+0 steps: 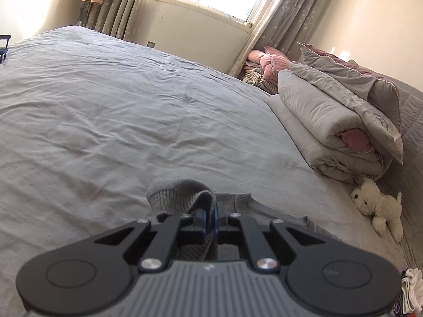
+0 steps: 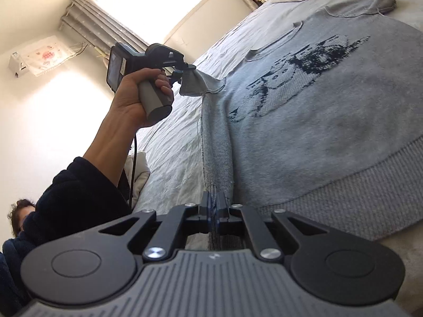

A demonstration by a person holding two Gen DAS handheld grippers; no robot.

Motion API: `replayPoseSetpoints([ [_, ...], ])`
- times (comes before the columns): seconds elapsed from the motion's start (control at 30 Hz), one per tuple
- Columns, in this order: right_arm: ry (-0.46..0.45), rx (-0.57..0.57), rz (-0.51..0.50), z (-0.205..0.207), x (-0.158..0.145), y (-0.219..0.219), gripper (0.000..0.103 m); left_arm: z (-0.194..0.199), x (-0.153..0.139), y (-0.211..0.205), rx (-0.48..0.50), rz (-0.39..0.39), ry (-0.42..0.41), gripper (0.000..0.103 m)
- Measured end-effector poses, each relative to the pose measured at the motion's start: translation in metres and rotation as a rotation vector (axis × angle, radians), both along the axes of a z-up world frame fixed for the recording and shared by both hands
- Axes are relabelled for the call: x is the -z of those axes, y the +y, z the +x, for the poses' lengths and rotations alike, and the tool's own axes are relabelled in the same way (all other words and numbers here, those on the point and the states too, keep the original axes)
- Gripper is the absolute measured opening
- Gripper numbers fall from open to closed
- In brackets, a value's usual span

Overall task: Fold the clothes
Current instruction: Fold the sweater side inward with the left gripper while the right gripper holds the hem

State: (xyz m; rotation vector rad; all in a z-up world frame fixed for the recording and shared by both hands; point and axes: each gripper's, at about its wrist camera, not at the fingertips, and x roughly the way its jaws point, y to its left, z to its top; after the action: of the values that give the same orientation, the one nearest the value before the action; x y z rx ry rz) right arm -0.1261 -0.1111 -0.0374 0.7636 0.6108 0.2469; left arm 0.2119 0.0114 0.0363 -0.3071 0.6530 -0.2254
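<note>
On the bed (image 2: pixel 169 158), each claw pinches the grey sweater's (image 2: pixel 317 121) edge: left claw (image 1: pixel 210 212), right claw (image 2: pixel 216 211).

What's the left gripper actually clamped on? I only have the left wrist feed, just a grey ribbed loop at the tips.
Observer: The right wrist view shows the left gripper shut on a side edge of a grey sweater that lies spread on the bed.
Operator: Right gripper doing anything?
Observer: The right gripper is shut on the same side edge, nearer the ribbed hem, with the edge stretched between the two.
Operator: Which face of the sweater is up?
Observer: A dark knitted graphic faces up.
</note>
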Motion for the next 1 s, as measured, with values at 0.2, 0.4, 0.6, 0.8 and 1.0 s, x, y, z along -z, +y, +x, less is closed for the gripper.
replayPoseSetpoints([
  [0.2, 0.04, 0.058, 0.087, -0.013, 0.005, -0.018, 0.004, 0.006, -0.001, -0.065, 0.06, 0.102, -0.007, 0.005],
  [0.4, 0.07, 0.141, 0.098, -0.022, 0.008, -0.034, 0.004, 0.01, 0.01, -0.12, 0.102, 0.216, -0.007, 0.005],
  [0.6, 0.117, 0.196, 0.101, -0.019, 0.017, -0.042, 0.004, 0.018, 0.034, -0.16, 0.111, 0.327, 0.039, 0.005],
  [0.8, 0.117, 0.265, 0.068, -0.022, 0.016, -0.054, 0.004, 0.025, 0.043, -0.165, 0.089, 0.314, 0.059, 0.007],
  [1.0, 0.167, 0.253, 0.065, -0.019, 0.023, -0.051, 0.004, 0.024, 0.041, -0.165, 0.104, 0.297, 0.046, 0.05],
])
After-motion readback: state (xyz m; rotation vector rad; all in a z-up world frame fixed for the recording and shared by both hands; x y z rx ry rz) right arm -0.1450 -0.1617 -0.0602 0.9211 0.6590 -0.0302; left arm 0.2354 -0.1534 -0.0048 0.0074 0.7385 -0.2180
